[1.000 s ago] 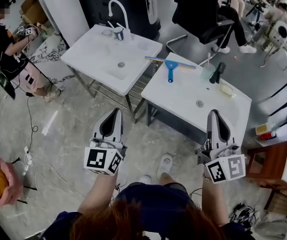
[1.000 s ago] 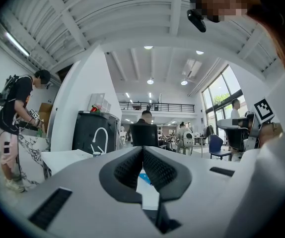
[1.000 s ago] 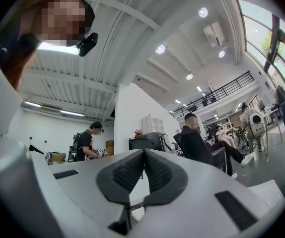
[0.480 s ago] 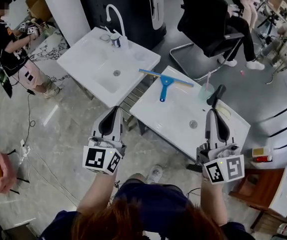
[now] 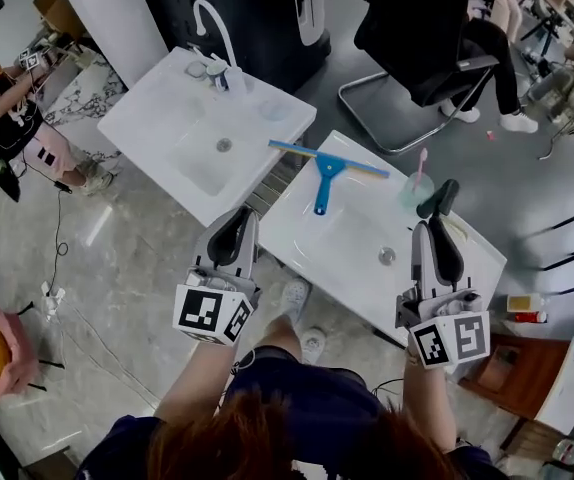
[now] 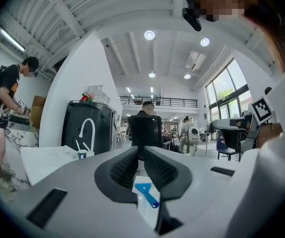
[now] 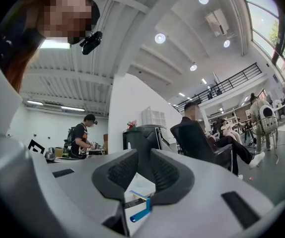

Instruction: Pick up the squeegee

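Plainly the step in hand is the approach, since neither tool has reached the squeegee (image 5: 322, 173) yet. It lies flat on the nearer white tabletop (image 5: 347, 238), with its long blade along the far edge near the far left corner. Its blue handle points in toward the middle of the tabletop.

The left hand-held gripper (image 5: 239, 218) hangs over the near left edge. Its own view shows the ribbed pads meeting at their tips with nothing held. Past them, lower down, the squeegee (image 6: 146, 195) is well apart from the jaws.

The right hand-held gripper (image 5: 437, 230) hangs over the near right part of the tabletop, close to the drain (image 5: 387, 256). Its jaws are opening. A narrow gap shows between the pads and nothing stands in it, while the squeegee (image 7: 140, 209) lies beyond and below.

The next move, as I judge it, calls for one gripper to go forward and down to the handle. Its jaws should be spread wider than the handle and set across it before closing. The right one looks the likelier, being the one that is parting. It should keep clear of the cup (image 5: 416, 186) and the black tap (image 5: 437, 198) at the far right edge.

As for writing, the marker cube (image 5: 210, 313) on each gripper bears only black-and-white square patterns. I can read no brand, label or lettering on the squeegee or the tabletop.
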A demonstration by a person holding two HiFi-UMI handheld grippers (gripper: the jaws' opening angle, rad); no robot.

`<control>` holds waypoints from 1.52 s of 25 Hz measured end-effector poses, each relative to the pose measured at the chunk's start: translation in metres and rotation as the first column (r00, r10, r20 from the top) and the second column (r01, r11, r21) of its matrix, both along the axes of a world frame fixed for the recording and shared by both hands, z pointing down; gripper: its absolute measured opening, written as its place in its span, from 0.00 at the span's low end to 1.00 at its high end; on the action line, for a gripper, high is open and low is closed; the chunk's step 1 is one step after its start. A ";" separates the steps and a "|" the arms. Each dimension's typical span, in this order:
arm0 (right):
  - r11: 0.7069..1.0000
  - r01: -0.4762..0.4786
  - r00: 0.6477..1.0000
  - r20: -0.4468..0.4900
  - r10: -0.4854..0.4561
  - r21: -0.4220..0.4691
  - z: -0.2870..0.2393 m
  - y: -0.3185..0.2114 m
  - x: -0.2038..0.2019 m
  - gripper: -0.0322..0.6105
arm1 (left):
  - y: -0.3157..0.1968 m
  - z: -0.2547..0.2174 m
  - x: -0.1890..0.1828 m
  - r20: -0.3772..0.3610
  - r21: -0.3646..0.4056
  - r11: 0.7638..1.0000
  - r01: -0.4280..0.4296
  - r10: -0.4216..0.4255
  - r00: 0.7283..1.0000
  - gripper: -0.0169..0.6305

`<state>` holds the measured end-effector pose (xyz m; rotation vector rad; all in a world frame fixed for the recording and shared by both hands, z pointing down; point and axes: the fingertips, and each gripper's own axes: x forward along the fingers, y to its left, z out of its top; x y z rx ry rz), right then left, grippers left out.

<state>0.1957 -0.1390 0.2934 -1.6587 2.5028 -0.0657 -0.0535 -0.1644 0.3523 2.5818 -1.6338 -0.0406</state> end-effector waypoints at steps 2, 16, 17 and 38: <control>1.000 -0.006 1.000 -0.008 0.006 -0.007 0.001 -0.022 -0.002 0.22 | -0.028 0.002 0.004 -0.003 -0.006 1.000 -0.022 0.022 1.000 0.15; 0.998 -0.062 0.998 -0.021 0.062 -0.024 0.003 -0.156 -0.032 0.30 | -0.184 -0.013 -0.015 -0.022 0.046 0.994 -0.098 0.099 0.995 0.09; 0.997 -0.067 0.998 -0.021 0.067 -0.032 0.006 -0.162 -0.033 0.31 | -0.190 -0.010 -0.016 -0.020 0.042 0.994 -0.098 0.099 0.995 0.08; 0.883 0.065 0.998 0.026 -0.059 -0.465 0.171 -0.234 -0.071 0.53 | -0.231 0.063 0.016 0.006 -0.105 0.992 -0.072 0.073 0.997 0.06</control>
